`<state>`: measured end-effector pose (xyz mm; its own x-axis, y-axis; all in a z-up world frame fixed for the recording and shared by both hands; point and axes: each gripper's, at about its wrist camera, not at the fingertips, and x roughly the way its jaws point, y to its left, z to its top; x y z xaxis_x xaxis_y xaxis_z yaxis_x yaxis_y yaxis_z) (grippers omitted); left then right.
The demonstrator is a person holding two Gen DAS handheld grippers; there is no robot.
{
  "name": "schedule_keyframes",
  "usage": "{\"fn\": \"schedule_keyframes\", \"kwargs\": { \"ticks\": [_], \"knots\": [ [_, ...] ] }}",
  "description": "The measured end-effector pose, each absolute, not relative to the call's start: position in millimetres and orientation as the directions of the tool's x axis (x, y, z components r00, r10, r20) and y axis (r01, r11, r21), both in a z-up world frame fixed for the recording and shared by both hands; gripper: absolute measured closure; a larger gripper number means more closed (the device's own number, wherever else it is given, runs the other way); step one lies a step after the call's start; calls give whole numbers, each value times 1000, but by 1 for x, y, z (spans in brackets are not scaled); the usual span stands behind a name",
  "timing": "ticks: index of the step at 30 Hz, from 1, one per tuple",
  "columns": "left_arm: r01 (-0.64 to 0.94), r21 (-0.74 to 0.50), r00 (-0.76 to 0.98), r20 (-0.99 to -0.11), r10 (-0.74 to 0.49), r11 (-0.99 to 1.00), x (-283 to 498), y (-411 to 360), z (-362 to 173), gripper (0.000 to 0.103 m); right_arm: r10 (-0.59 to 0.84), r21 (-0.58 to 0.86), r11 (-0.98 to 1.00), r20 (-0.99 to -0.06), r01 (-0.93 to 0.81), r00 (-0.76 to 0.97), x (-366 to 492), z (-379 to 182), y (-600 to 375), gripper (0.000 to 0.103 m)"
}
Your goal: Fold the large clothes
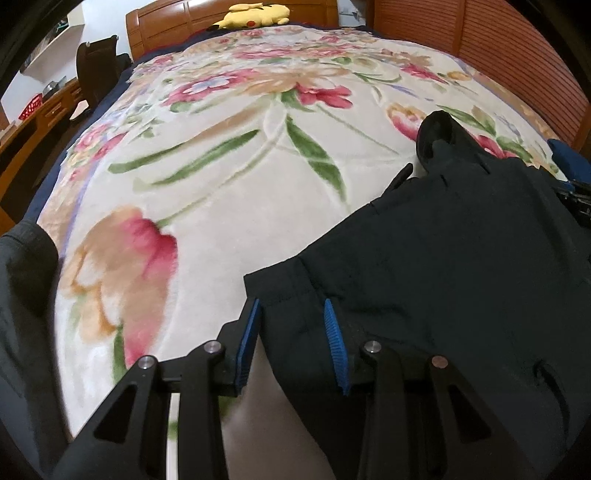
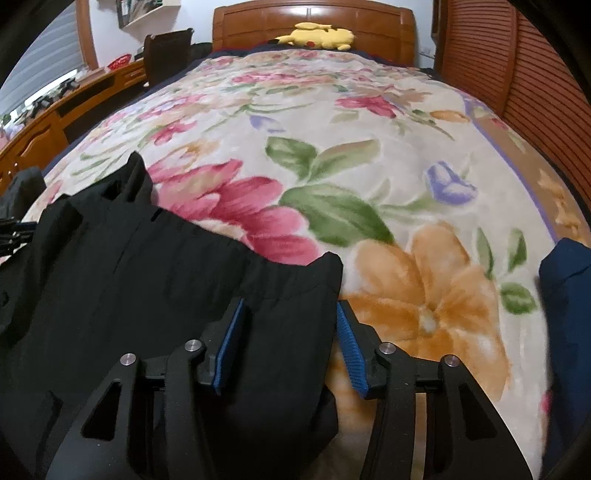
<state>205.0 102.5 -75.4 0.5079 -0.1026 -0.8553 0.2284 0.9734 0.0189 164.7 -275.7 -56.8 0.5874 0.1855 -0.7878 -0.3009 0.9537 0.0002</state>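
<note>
The dark trousers [image 1: 443, 266] lie at the near edge of the floral blanket [image 1: 229, 177], limp, light cloth that likely sags and slides unless pinched at its stitched hem corners, where the left gripper [image 1: 291, 314] and right gripper [image 2: 290, 314] each straddle one with jaws apart.

Garment [image 1: 443, 258] on blanket [image 1: 221, 184]; plush toy [image 1: 255, 16] behind.
</note>
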Motion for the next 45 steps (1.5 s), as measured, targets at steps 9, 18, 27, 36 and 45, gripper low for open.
{"fn": "schedule_keyframes", "kwargs": {
  "ticks": [9, 18, 27, 36, 45],
  "knots": [
    [193, -57, 515, -844, -150, 980, 205, 122, -82, 51, 224, 51, 956, -763, -289, 607, 161, -66, -281, 55],
    [189, -102, 504, -843, -186, 977, 210, 129, -85, 46, 236, 65, 955, -760, -289, 606, 161, -68, -283, 55],
    [231, -175, 501, -822, -272, 957, 205, 125, -76, 97, 231, 43, 951, -753, -305, 616, 159, -65, -279, 77],
    [191, -44, 691, -704, -166, 981, 190, 121, -10, 100, 139, -144, 942, -652, -302, 746, 146, -12, -266, 99],
    [106, 54, 757, -651, -46, 993, 218, 124, 10, 100, 74, -290, 912, -582, -291, 810, 184, 30, -240, 100]
  ]
}}
